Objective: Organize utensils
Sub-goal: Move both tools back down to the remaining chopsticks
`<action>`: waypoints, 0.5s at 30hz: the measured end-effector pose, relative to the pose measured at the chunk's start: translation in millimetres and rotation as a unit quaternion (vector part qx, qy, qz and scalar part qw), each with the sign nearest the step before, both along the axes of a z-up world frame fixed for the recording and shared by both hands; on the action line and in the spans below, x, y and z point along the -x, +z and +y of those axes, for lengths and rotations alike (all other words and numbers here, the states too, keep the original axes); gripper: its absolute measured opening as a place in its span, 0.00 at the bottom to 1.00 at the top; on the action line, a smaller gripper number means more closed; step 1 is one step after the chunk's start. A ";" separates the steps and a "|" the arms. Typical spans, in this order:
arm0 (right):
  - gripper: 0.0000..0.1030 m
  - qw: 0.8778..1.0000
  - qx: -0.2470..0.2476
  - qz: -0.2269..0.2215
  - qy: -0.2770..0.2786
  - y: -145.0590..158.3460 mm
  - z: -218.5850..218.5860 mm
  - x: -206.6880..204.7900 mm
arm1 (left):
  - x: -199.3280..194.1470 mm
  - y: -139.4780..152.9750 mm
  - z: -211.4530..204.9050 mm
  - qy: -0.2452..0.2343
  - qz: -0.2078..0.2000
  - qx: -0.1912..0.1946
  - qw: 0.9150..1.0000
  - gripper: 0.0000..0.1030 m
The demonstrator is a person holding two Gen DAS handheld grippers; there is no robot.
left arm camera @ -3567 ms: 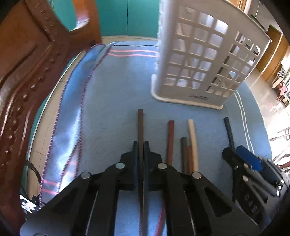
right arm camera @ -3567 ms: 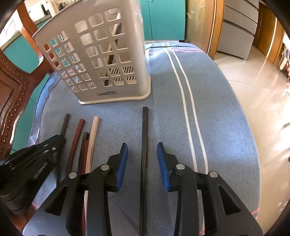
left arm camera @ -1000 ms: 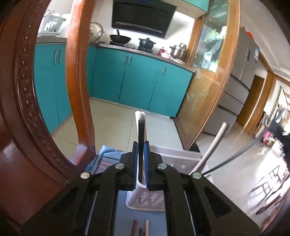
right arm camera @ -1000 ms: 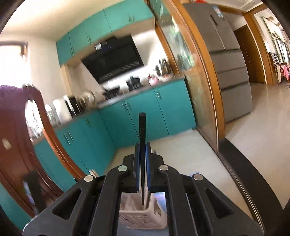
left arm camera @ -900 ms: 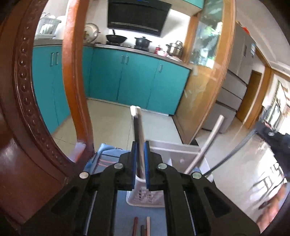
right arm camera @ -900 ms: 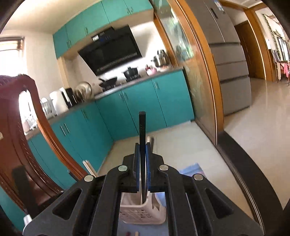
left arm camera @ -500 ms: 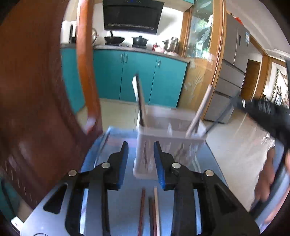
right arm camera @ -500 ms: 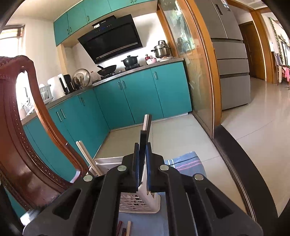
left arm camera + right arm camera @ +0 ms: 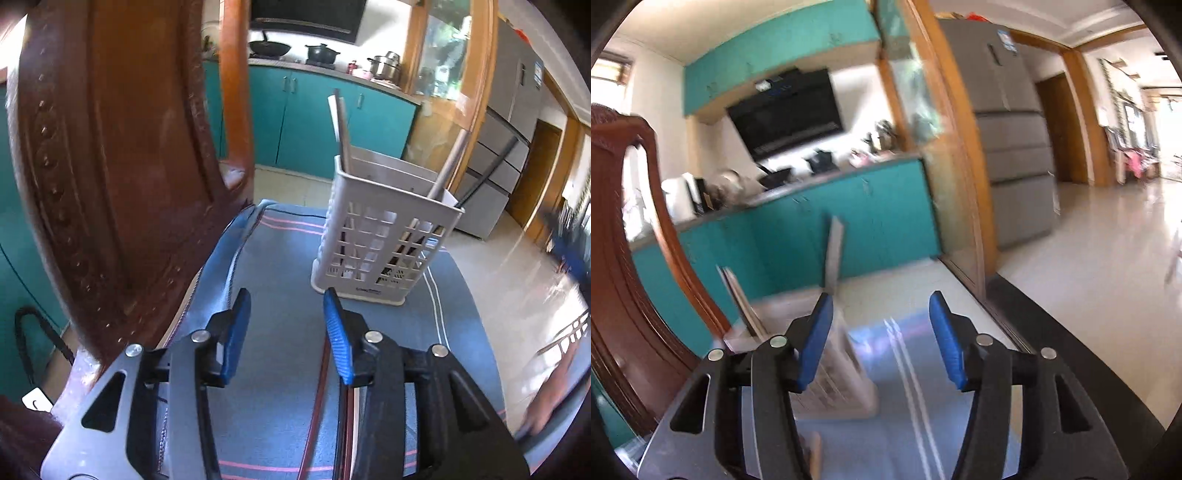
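A white slotted utensil holder [image 9: 384,240] stands on the blue cloth [image 9: 280,273], with several chopsticks [image 9: 341,129] leaning upright in it. My left gripper [image 9: 286,325] is open and empty, short of the holder. A few chopsticks [image 9: 317,402] lie on the cloth under its right finger. In the blurred right wrist view, my right gripper [image 9: 881,339] is open and empty above the cloth; the holder [image 9: 838,373] sits behind its left finger with chopsticks [image 9: 833,254] standing up.
A carved wooden chair back [image 9: 122,155] rises close on the left, also in the right wrist view [image 9: 631,280]. Teal kitchen cabinets [image 9: 317,118] and a grey fridge [image 9: 1008,147] stand beyond the table. The cloth's right edge [image 9: 476,321] drops to a tiled floor.
Both grippers have opened and let go of their chopsticks, which now stand in the holder. The left gripper has drawn back and tilted down; the right view is blurred by motion.
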State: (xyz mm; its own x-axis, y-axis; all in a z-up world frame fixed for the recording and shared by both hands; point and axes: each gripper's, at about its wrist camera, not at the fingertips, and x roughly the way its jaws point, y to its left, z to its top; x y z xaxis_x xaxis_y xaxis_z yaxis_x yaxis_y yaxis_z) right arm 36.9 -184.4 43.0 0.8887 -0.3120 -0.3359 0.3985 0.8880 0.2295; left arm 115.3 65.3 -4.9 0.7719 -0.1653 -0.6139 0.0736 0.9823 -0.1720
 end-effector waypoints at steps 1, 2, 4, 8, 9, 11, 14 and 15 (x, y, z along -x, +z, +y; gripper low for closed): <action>0.52 1.000 -0.013 0.020 -0.006 -12.8 -0.7 2.2 | -1.4 0.9 1.3 0.002 0.002 0.003 1.000 0.42; 0.52 0.998 -0.032 0.054 -0.003 -29.2 -2.1 0.1 | -0.8 1.0 3.0 0.004 0.005 0.006 1.000 0.42; 0.52 0.987 -0.073 0.143 0.024 -63.7 -2.2 -17.6 | 0.7 2.7 4.9 -0.003 0.007 0.014 1.000 0.43; 0.52 0.943 -0.197 0.256 0.082 -118.3 3.6 -48.2 | 6.4 7.1 9.9 -0.015 0.006 0.025 1.000 0.44; 0.53 0.937 -0.201 0.271 0.087 -125.1 10.9 -54.4 | 6.9 8.1 11.5 -0.016 0.006 0.027 0.999 0.45; 0.53 0.943 -0.152 0.284 0.086 -123.7 29.0 -60.8 | 9.4 10.1 15.0 -0.019 0.006 0.028 0.999 0.45; 0.53 0.940 -0.098 0.309 0.106 -126.0 57.5 -73.2 | 13.3 13.6 15.3 -0.029 0.001 0.028 0.999 0.47; 0.53 0.939 -0.075 0.318 0.110 -126.9 67.3 -77.5 | 14.3 14.6 15.5 -0.031 -0.001 0.029 0.999 0.47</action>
